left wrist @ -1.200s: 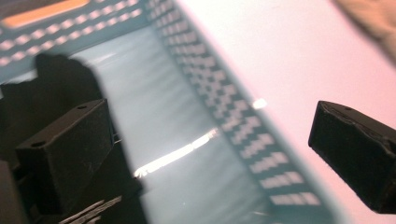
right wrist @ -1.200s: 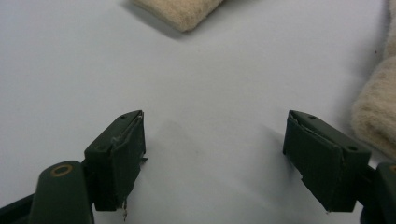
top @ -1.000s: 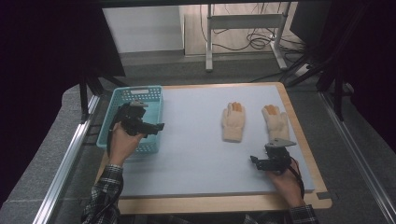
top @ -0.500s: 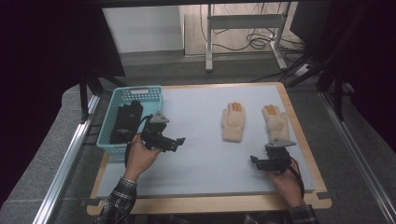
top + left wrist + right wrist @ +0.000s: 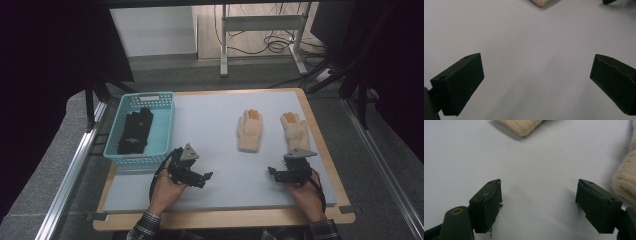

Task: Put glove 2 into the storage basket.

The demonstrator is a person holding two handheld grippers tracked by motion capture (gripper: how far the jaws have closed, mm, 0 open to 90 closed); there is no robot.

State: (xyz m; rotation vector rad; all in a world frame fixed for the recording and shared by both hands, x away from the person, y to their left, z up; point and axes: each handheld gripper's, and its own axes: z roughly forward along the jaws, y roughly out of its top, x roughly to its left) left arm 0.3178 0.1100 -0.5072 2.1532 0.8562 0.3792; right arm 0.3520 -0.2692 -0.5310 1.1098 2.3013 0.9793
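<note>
Both the left gripper (image 5: 207, 176) and right gripper (image 5: 271, 172) hovered with jaws spread, empty, bare mat (image 5: 220, 150) between them, cream gloves (image 5: 249, 131) just beyond.

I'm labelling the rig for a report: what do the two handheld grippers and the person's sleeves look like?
Both the left gripper and the right gripper are black, each with two blocky jaws, a grey three-cornered plate on top and a black trailing cable. The sleeves are dark plaid.

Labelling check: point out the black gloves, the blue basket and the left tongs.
black gloves (image 5: 135, 131): high view, middle of the pile.
blue basket (image 5: 167, 131): high view, right wall.
left tongs (image 5: 207, 177): high view, between the tips.
</note>
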